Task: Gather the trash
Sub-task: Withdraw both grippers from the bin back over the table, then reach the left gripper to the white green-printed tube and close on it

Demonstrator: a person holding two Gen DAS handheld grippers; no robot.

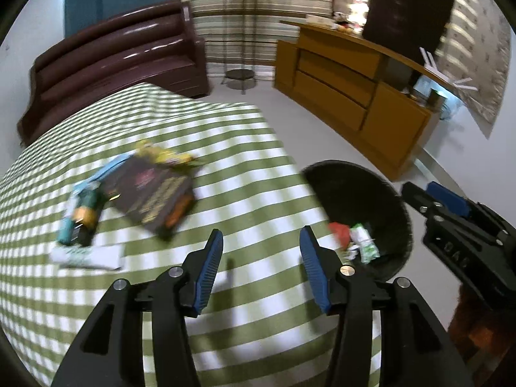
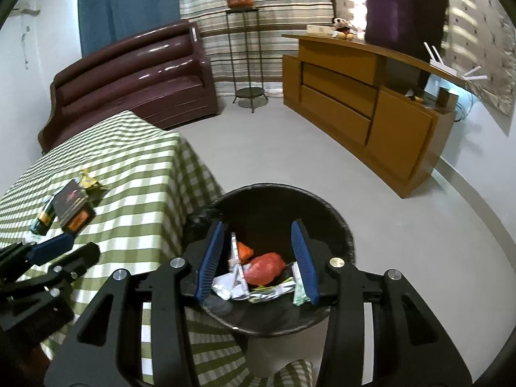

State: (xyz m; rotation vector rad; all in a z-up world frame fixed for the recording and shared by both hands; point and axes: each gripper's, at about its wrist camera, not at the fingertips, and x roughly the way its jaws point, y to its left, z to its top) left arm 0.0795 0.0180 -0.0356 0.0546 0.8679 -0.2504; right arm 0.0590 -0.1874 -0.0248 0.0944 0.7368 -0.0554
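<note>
1. Trash is the thing at stake: a red crumpled wrapper (image 2: 265,267), an orange scrap (image 2: 244,251) and white and green packets (image 2: 283,288) already lie at the bottom of the round black bin (image 2: 338,225), which stands on the pale floor just beside the table's corner.
2. More candidates sit on the green-and-white checked tablecloth (image 1: 245,148): a yellow crumpled wrapper (image 1: 161,156) at the far edge of a dark printed box (image 1: 151,193), a small teal-and-orange carton (image 1: 80,219) beside it, and a flat white packet (image 1: 88,256) nearest the camera. The left view is blurred, so their labels cannot be read.
3. Right gripper (image 2: 258,254) hangs over the bin mouth with its blue-padded jaws apart and nothing between them; what shows between them is litter lying below in the bin.
4. Left gripper (image 1: 261,267) is above the tablecloth near the bin-side edge, jaws likewise apart and empty.
5. Step in hand, as I judge it: go back to the table for the next piece.
6. To do it well, take the loose yellow wrapper or the flat white packet first, approach low with jaws wide enough to straddle it, and pinch a raised fold, not the cloth.
7. Carry each piece fully over the bin's rim before releasing, since light wrappers may drift onto the floor.
</note>
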